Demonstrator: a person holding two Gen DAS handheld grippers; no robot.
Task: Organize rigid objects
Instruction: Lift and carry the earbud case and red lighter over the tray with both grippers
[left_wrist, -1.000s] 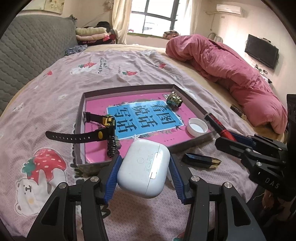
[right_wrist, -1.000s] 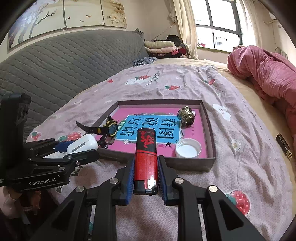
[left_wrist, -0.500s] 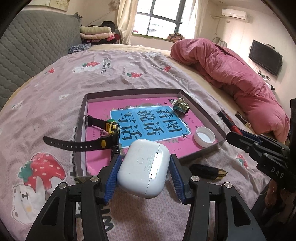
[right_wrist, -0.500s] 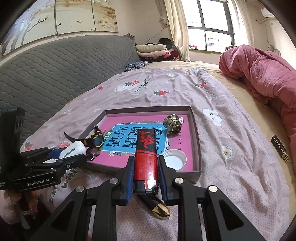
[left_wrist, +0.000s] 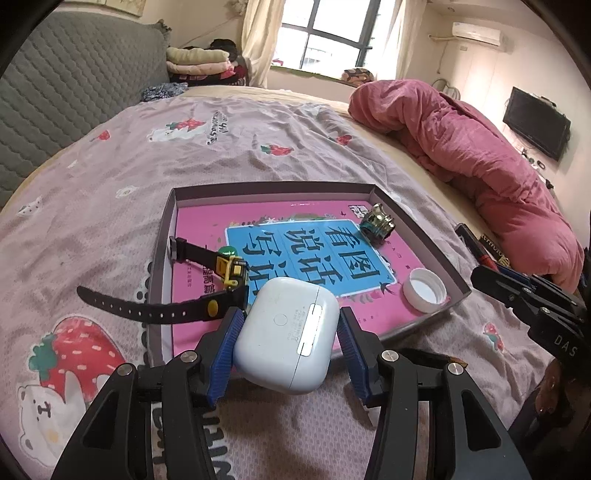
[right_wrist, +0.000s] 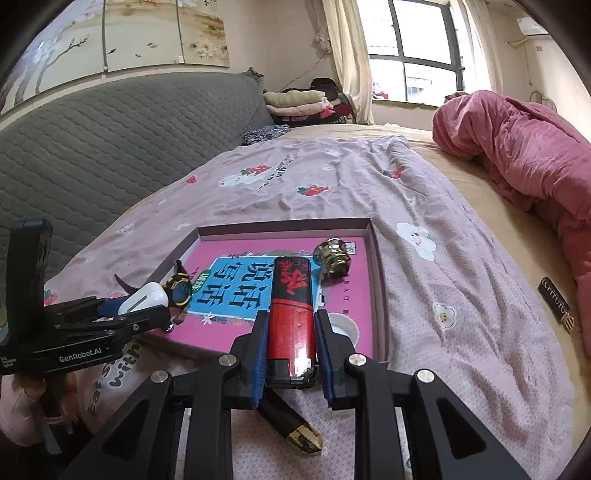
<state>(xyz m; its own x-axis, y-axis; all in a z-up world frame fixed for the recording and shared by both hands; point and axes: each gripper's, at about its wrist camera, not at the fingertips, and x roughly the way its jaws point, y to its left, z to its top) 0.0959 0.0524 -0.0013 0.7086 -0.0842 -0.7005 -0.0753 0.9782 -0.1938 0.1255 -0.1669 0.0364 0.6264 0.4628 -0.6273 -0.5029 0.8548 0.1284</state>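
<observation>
My left claw (left_wrist: 288, 339) holds a white earbud case (left_wrist: 287, 338) between its blue pads, jaws fairly wide around it, and the case hangs over the near edge of the shallow box tray (left_wrist: 266, 188) on the bed. My right claw (right_wrist: 290, 334) is narrowed onto a red lighter (right_wrist: 291, 314), which stands up between the pads in front of the tray's near wall.

Inside the tray, on its pink printed floor, I see a black watch (left_wrist: 221, 280) with a yellow-trimmed face. One strap reaches out over the tray's left wall onto the purple strawberry bedsheet (left_wrist: 221, 147). A metal knob (left_wrist: 376, 223) sits near the far right corner, and a white bottle cap (left_wrist: 424, 290) lies open side up near the right front corner.

The left camera gives me the cap whole; from the right camera my own finger and the lighter cover most of it. The right camera alone shows a black and gold stick (right_wrist: 291, 424) lying on the sheet just under my right claw, outside the tray. It also shows a small dark labelled bar (right_wrist: 556, 301) well off to the right on the tan mattress, plainer than the left view does. Each camera catches the other claw from the side. A pink quilt (left_wrist: 480, 147) is heaped beyond the tray, and a grey padded headboard (right_wrist: 110, 147) runs along the left.
</observation>
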